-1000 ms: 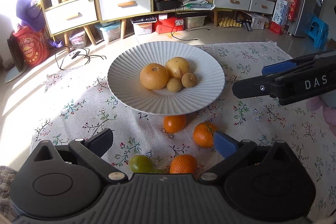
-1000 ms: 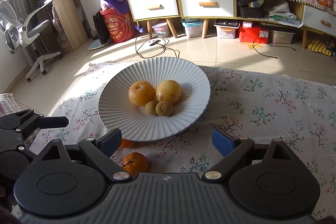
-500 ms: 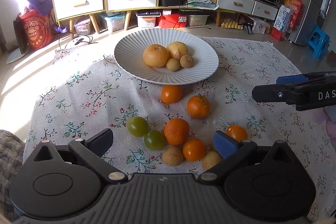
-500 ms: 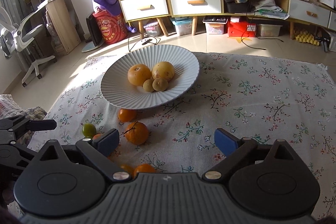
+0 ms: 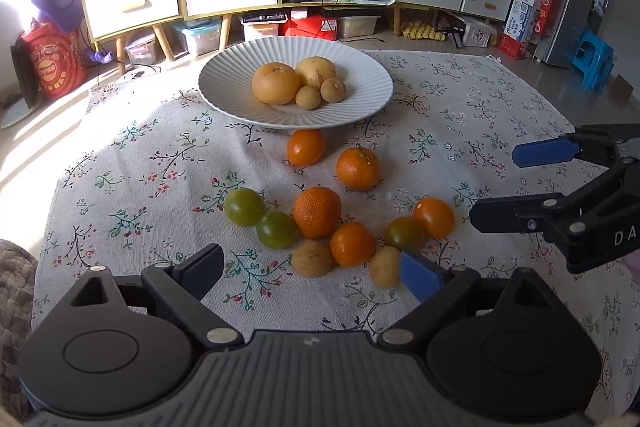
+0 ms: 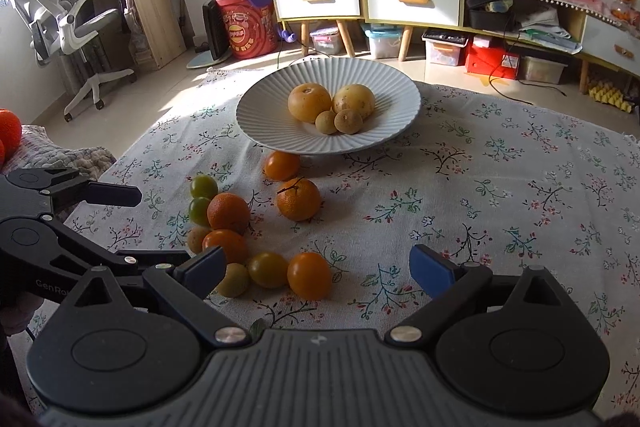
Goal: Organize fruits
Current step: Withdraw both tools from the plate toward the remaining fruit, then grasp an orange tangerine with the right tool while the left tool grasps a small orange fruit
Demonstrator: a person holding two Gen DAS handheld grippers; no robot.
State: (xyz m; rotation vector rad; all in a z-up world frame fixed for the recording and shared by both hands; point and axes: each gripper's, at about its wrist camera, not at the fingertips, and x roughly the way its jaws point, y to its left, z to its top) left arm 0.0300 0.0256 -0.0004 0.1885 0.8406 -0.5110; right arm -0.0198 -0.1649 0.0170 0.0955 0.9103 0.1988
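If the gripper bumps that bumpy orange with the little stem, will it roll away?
Probably a little. The stemmed orange is round and lies loose on the tablecloth, touching nothing, so a push would likely roll it. The soft cloth should slow it soon. Rolling toward the plate, it would likely stop against the rim.

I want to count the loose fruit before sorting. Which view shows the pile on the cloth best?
The left wrist view: the pile lies spread out with only one small brown fruit partly behind a finger. In the right wrist view, the pile is seen side-on, fruits overlap, and the tongs cover part.
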